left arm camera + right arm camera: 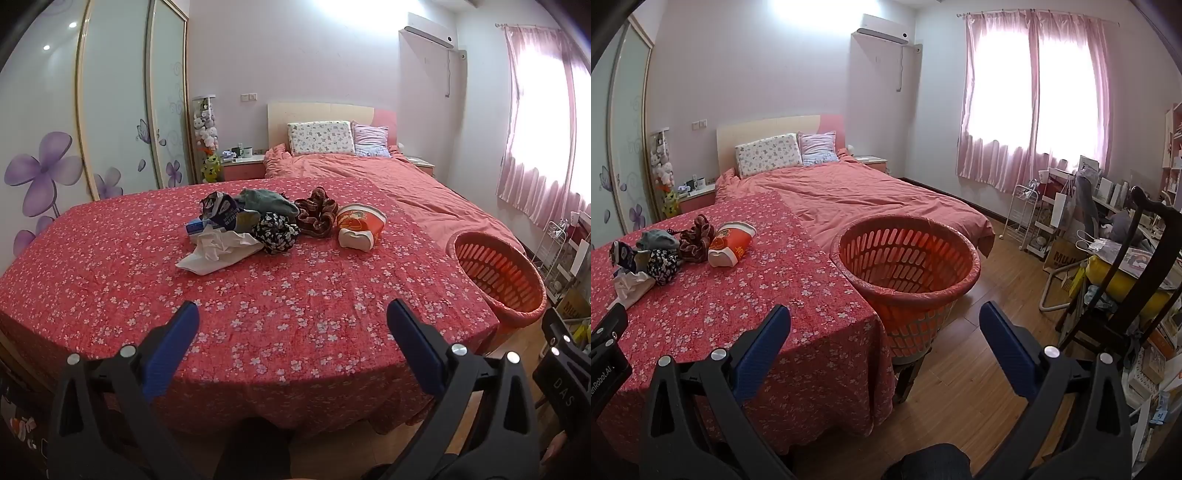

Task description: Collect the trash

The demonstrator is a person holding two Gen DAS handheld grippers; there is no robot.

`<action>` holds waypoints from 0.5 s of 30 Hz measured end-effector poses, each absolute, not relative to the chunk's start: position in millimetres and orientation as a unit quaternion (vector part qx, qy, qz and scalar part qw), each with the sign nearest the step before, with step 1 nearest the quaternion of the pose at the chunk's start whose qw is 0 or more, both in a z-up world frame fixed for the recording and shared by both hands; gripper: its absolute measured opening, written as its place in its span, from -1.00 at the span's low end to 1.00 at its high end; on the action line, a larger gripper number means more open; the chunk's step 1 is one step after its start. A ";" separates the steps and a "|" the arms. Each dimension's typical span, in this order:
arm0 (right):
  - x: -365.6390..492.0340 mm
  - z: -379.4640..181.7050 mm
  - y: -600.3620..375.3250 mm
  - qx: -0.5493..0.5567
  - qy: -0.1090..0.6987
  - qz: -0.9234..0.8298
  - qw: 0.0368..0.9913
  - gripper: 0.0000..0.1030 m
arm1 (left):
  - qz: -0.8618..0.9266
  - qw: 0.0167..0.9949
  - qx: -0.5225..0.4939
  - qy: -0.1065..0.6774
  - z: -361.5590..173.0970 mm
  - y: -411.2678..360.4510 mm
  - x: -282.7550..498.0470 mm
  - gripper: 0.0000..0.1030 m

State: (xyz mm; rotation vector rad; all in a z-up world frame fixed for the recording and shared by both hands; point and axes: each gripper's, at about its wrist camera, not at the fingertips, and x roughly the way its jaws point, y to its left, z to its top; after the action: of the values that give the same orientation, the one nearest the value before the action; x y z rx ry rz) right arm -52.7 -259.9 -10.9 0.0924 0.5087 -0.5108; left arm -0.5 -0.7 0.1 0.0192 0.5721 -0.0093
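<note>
Fingers [413,343] spread wide on my left gripper [291,314] and right gripper [884,317], empty — floral tablecloth [258,295] below, trash pile [251,225] at twelve o'clock, orange basket [905,258] beside it.

Trash heap [255,225] beside empty basket [905,254]

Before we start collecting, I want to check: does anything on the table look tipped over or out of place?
Yes. The red paper cup lies on its side beside the pile of crumpled trash on the floral tablecloth.
</note>
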 end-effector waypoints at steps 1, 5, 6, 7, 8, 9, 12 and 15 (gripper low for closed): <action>-52.5 -13.9 -260.9 0.045 0.249 -0.250 0.935 0.96 | -0.005 0.959 0.010 0.282 0.1 -1.1 -0.5 0.93; -52.7 -13.7 -260.7 0.045 0.249 -0.250 0.935 0.96 | -0.004 0.959 0.008 0.283 0.0 0.2 0.1 0.93; -52.6 -13.7 -260.7 0.045 0.249 -0.250 0.935 0.96 | -0.004 0.959 0.008 0.283 0.0 0.2 0.1 0.93; -52.6 -13.8 -260.6 0.045 0.249 -0.250 0.935 0.96 | -0.004 0.959 0.008 0.283 0.0 0.1 0.1 0.93; -52.6 -13.8 -260.7 0.045 0.249 -0.250 0.935 0.96 | -0.004 0.959 0.008 0.283 0.0 0.1 0.1 0.93; -52.6 -13.8 -260.7 0.046 0.249 -0.250 0.935 0.96 | -0.004 0.959 0.008 0.283 0.0 0.2 0.1 0.93; -52.7 -13.8 -260.5 0.045 0.249 -0.250 0.935 0.96 | -0.004 0.959 0.008 0.283 0.0 0.2 0.1 0.93; -52.7 -13.9 -260.5 0.045 0.249 -0.250 0.935 0.96 | -0.004 0.959 0.008 0.283 0.0 0.2 0.1 0.93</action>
State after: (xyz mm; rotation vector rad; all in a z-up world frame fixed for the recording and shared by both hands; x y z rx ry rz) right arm -52.7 -260.5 -13.9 0.0929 0.5088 -0.5115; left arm 0.1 0.2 0.0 0.0166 0.5744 -0.0088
